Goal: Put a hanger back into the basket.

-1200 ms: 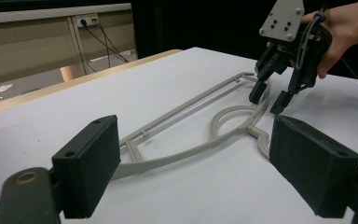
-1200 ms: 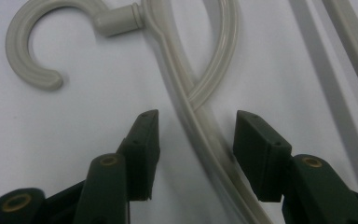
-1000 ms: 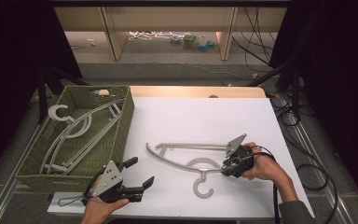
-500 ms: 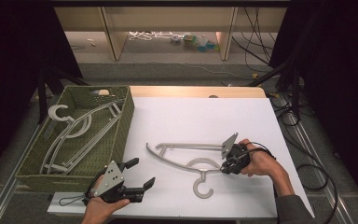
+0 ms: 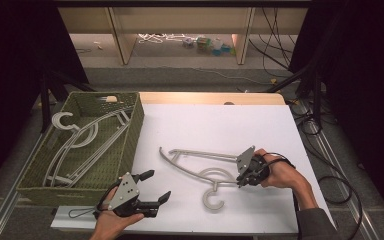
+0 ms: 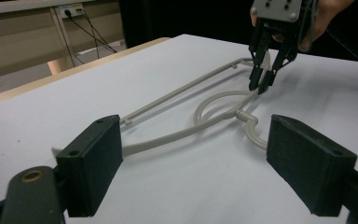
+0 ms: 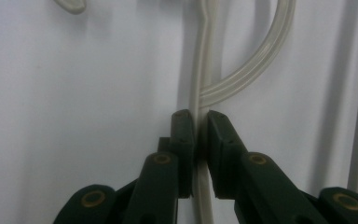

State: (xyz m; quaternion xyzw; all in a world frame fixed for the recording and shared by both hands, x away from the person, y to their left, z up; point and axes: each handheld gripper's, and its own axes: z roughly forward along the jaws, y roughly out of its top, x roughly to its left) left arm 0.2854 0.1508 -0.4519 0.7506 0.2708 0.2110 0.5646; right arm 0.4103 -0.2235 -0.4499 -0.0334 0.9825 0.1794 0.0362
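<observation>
Right gripper [image 7: 200, 122] clamped on hanger [image 5: 200, 170] (flat on table [image 5: 205, 120]); left gripper [image 5: 152, 187] wide open, empty.

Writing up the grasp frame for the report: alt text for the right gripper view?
The right claw has just closed its two black jaws on a thin arm of a pale grey plastic clothes hanger lying on the white table. A curved strand of the hanger branches off just beyond the jaws.

Black tongs [image 5: 243, 181] with brass-ringed pivots; grey triangular plates; dark sleeve [image 5: 316, 226].

Pale grey plastic hanger [image 5: 200, 170] lies flat on the white table [image 5: 220, 125], hook nearest.
</observation>
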